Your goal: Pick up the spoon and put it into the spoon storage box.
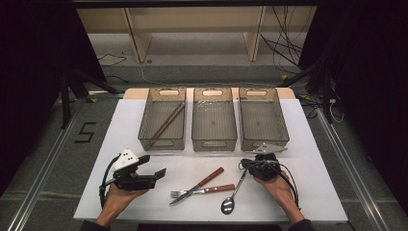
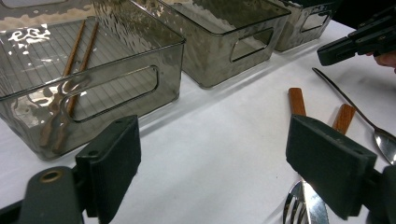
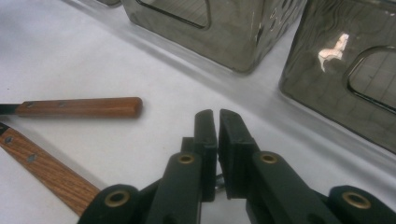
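A white table (image 1: 144, 202) stands on a grey floor, with pale shelving behind and dark curtains at both sides. Three smoky clear bins sit in a row at its far edge: the left bin (image 1: 162, 117) holds wooden chopsticks (image 1: 166, 124); the middle bin (image 1: 214, 120) and right bin (image 1: 263, 118) look empty. My left gripper (image 1: 161, 172) stands wide open, holding nothing. My right gripper (image 1: 244, 165) is pinched on the handle end of the spoon (image 1: 233, 195), which lies on the table beside the knife (image 1: 199, 185) and fork (image 1: 202, 191).
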The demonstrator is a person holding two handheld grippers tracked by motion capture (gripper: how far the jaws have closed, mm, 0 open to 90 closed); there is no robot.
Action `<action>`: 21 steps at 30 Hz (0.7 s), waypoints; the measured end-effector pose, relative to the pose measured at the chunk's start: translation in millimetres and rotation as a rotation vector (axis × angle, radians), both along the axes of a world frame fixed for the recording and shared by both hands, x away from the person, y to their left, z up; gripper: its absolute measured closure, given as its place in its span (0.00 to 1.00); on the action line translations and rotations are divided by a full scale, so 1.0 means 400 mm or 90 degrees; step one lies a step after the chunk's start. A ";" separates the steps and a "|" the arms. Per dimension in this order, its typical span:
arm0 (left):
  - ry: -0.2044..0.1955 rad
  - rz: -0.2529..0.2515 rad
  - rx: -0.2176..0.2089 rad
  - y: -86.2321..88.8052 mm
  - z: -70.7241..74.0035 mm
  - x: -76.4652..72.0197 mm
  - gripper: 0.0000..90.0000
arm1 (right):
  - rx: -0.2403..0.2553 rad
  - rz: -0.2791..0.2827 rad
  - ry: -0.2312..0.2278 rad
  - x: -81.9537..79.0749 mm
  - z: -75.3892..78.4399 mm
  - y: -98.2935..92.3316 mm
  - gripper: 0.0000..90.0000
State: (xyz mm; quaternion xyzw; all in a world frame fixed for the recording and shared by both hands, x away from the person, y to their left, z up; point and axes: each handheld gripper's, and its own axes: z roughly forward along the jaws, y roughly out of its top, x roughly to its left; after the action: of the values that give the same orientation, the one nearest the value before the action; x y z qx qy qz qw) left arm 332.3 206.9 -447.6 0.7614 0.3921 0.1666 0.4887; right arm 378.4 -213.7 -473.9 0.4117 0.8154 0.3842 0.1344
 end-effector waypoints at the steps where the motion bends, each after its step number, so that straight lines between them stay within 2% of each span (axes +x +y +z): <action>1: 0.000 0.000 0.000 0.000 0.000 0.000 0.20 | -0.003 0.002 0.003 0.003 -0.003 0.001 0.98; 21: -0.015 -0.008 -0.005 -0.001 -0.001 -0.009 0.20 | -0.046 0.011 0.031 0.019 -0.025 0.014 1.00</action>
State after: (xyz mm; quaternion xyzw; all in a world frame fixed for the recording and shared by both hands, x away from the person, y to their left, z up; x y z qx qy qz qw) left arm 328.8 206.6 -447.9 0.7600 0.3820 0.1706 0.4974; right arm 385.9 -208.1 -484.1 0.4090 0.8354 0.3450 0.1258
